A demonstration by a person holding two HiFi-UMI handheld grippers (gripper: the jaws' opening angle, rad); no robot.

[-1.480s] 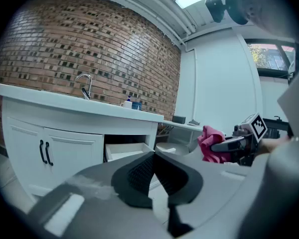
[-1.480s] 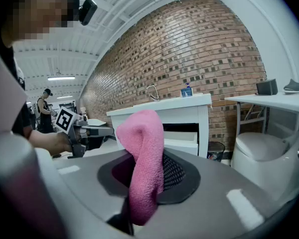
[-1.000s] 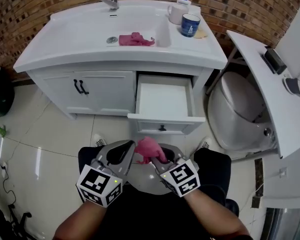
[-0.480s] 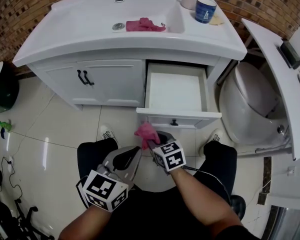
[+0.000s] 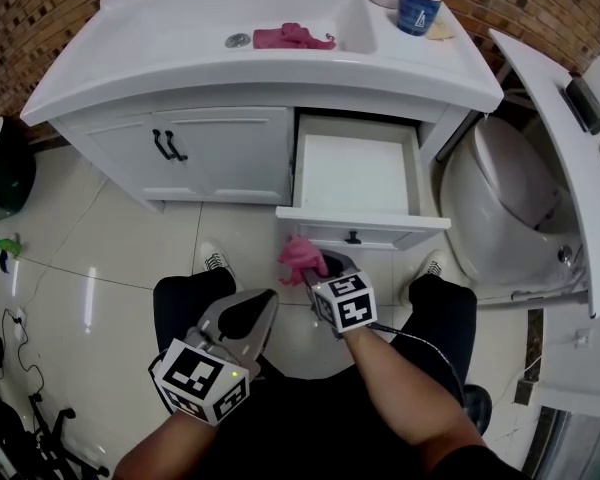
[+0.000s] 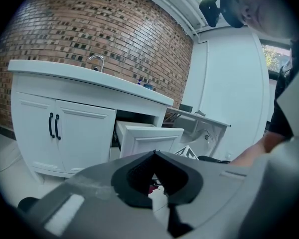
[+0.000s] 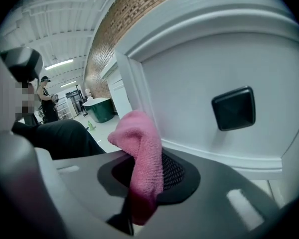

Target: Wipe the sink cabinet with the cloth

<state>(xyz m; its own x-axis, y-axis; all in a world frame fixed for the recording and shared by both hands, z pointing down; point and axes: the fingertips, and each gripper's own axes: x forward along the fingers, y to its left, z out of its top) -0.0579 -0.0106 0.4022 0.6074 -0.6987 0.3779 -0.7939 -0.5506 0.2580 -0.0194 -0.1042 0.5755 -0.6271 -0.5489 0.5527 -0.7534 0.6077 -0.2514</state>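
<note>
Grips a bunched pink cloth (image 5: pixel 300 255) (image 7: pixel 139 143) between the right tongs (image 5: pixel 318 271), clamped tight on it, with a fold poking up past the tips. Holds it close in front of the pulled-out drawer (image 5: pixel 355 183) of the white sink cabinet (image 5: pixel 230 153), near the black knob (image 7: pixel 234 108); cannot tell whether it touches. Carries the left tongs (image 5: pixel 263 306) (image 6: pixel 154 153) lower and to the left, tips together on nothing. Shows a second pink cloth (image 5: pixel 292 36) lying in the basin (image 5: pixel 180 38) and a blue cup (image 5: pixel 418 8) on the counter (image 5: pixel 130 78).
</note>
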